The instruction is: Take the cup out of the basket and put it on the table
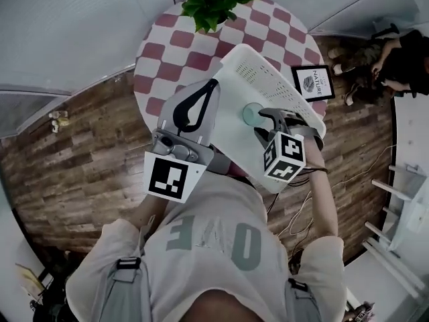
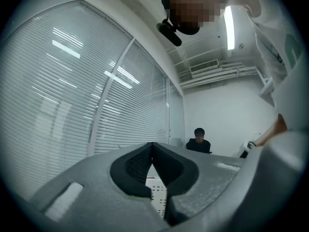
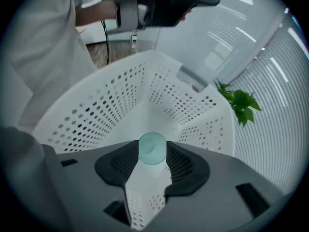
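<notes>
Table (image 1: 167,52): round, under a red-and-white checked cloth, with a plant (image 1: 214,2) at the far edge; bare of any cup so far.
Basket (image 3: 96,110): white and perforated, held tilted over the table's near side.
Left gripper (image 2: 153,146): pinched together on the basket's rim, with perforated wall visible in the gap behind the tips; apparently steadying the basket.
Right gripper (image 3: 151,162): aimed steeply down into the basket, jaws spread wide, gripping nothing.
Cup (image 3: 152,149): pale green, on the basket floor, seen end-on and framed between the right tips; no sign of pads pressing on it.
Done: basket secured, reach made, jaws lined up on the cup.
Left to do: closing on the cup, lifting it clear of the walls, setting it on the cloth; early going, by the look of it.
</notes>
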The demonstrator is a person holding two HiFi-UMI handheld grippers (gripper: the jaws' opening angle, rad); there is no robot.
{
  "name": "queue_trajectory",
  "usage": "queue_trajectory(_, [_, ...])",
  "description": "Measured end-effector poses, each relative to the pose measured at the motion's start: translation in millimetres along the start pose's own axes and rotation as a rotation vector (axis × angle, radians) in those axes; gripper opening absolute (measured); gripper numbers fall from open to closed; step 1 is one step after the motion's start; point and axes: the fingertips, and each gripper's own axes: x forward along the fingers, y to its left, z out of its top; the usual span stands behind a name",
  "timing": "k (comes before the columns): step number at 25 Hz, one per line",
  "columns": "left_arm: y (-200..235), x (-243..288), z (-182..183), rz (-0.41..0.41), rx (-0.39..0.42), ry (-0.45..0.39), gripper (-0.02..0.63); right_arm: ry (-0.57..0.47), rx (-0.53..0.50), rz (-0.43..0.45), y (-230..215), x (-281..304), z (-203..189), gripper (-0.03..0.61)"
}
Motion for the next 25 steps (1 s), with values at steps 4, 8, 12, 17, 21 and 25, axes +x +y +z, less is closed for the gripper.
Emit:
queue_trajectory(4, [17.0,-11.1,-4.2,0.068,-0.028,-0.004,0.005,0.078,-0.078,0.145,21.4,43.0,-6.5,0.186])
queue_trajectory(8, [23.6,-26.7,-9.6,0.147,-0.025,0.001,0.005,0.140,-0.140,0.259,40.9,69.6,-21.8,0.202])
queue_trajectory(12, [30.6,-37.8,-12.1,0.204,-0.029,-0.001,0.005,0.220,-0.195,0.280,41.7,89.6,-39.7,0.206])
queue_trajectory(17, [43.2,-50.3,-20.7,0.229,-0.030,0.029,0.005,0.258,-0.244,0.288,48.5,102.0,-37.9,0.203])
queue_trajectory(21, [51.2,-57.6,-24.6,0.248,-0.036,0.039,0.005,0.306,-0.319,0.281,45.9,104.1,-42.4,0.200])
queue_trajectory(25, [58.2,-63.8,-25.0,0.268,-0.049,0.039,0.005,0.345,-0.411,0.260,44.7,106.2,-45.5,0.104])
